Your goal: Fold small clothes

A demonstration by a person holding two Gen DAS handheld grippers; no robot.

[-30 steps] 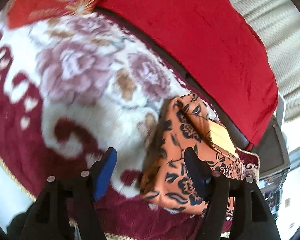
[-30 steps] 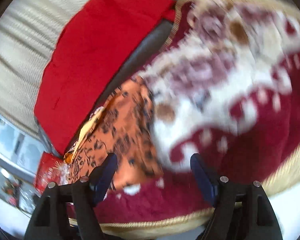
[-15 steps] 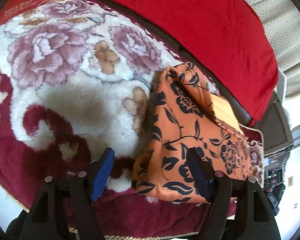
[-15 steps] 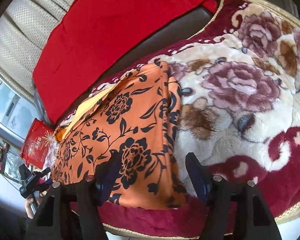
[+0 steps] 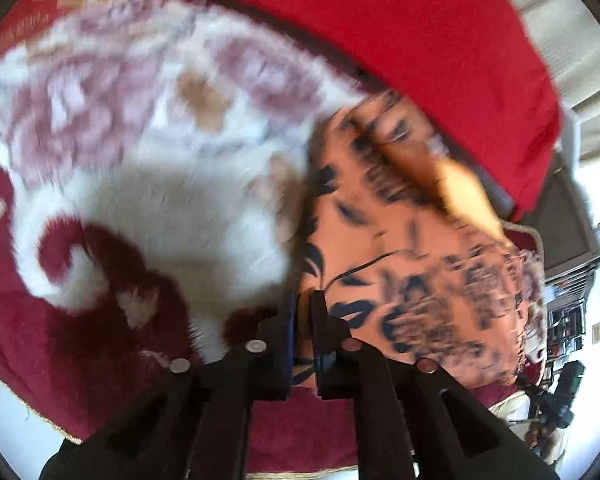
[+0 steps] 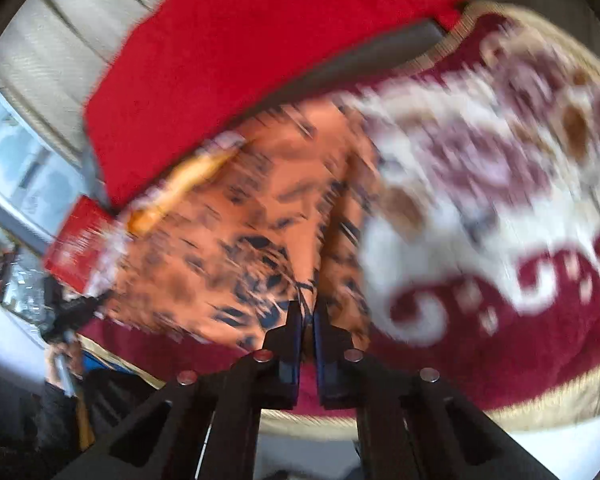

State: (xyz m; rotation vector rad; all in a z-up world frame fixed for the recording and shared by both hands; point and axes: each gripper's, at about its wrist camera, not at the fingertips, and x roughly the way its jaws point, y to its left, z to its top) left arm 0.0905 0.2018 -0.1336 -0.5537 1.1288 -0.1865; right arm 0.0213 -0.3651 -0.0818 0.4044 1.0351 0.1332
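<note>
An orange garment with a black floral print [image 5: 412,264] lies on a plush floral blanket [image 5: 140,184]; a yellow inner layer [image 5: 464,192] shows at its far edge. My left gripper [image 5: 304,304] is shut on the garment's near left corner. In the right wrist view the same garment [image 6: 252,240] lies left of centre, and my right gripper [image 6: 307,312] is shut on its near right corner. Both views are motion-blurred.
A red cloth [image 5: 380,40] covers the sofa back behind the blanket, also in the right wrist view [image 6: 240,48]. A red printed box [image 6: 80,252] sits at the far end. The blanket's gold-trimmed edge [image 6: 540,408] runs near the grippers. Beige curtains [image 6: 60,52] hang behind.
Both grippers went from open, straddling the garment's near corners, to shut on the fabric. Both views are now blurred by motion.
</note>
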